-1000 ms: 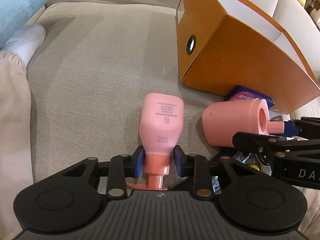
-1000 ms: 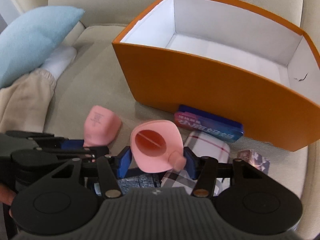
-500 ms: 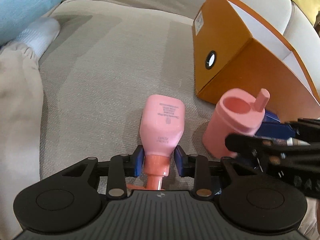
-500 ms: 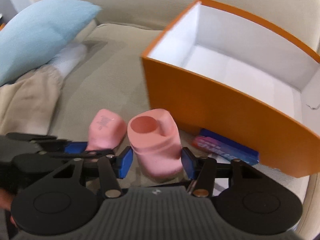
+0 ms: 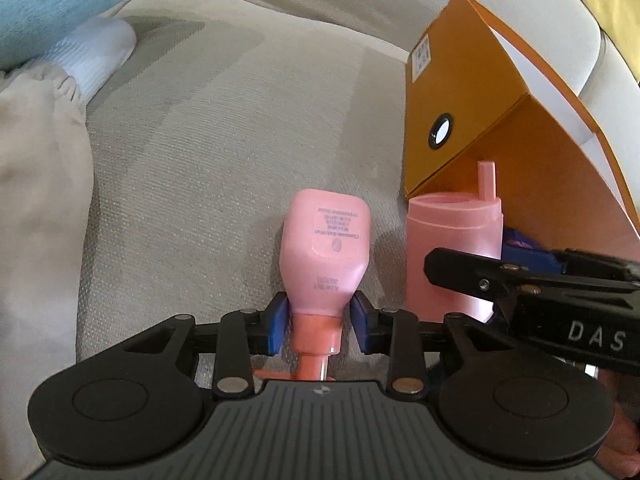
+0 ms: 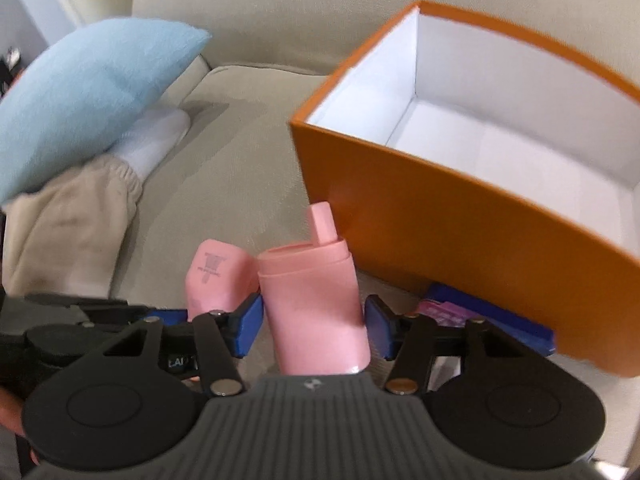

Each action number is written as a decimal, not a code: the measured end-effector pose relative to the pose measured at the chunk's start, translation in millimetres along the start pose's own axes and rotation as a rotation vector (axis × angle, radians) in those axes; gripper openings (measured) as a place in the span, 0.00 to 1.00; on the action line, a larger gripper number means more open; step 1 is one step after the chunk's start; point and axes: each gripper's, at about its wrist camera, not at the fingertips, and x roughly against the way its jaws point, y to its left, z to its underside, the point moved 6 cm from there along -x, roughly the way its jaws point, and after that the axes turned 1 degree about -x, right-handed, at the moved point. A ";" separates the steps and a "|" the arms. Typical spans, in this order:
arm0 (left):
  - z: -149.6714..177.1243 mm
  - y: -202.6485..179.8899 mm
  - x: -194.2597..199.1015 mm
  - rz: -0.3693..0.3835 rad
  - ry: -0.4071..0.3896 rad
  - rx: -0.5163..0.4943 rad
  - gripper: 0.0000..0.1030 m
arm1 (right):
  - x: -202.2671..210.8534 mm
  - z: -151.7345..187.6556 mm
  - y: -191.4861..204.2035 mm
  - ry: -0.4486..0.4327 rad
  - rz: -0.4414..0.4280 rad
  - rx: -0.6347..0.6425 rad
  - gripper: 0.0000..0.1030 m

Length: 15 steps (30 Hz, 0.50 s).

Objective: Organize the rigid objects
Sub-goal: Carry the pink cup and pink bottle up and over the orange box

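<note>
the left tool is clamped on the neck of a pink plastic pump bottle left of the open orange cardboard box. the right tool grips an upright pink plastic cup with a spout just before that box, above the beige sofa cushion.

A beige woven sofa seat carried everything. An open orange box with a white inside stood on the cushion toward the right, and a flat blue packet lay on the fabric just beside its near wall. At the left a light blue pillow rested against the sofa's corner, with a white sock and a beige trouser leg lying on the seat below it.
</note>
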 end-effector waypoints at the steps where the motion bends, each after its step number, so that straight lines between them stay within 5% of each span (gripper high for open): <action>1: -0.4 -0.4 -0.6 -0.003 -0.004 -0.005 0.38 | -1.8 -0.3 -2.3 -0.002 -0.015 -0.021 0.57; 7: -4.8 -11.0 -3.2 -0.024 -0.030 -0.069 0.36 | -0.4 -0.9 4.3 -0.015 -0.014 -0.016 0.56; 15: 5.7 -8.0 20.9 0.048 -0.047 0.022 0.34 | 29.4 11.9 3.3 -0.038 0.019 -0.027 0.56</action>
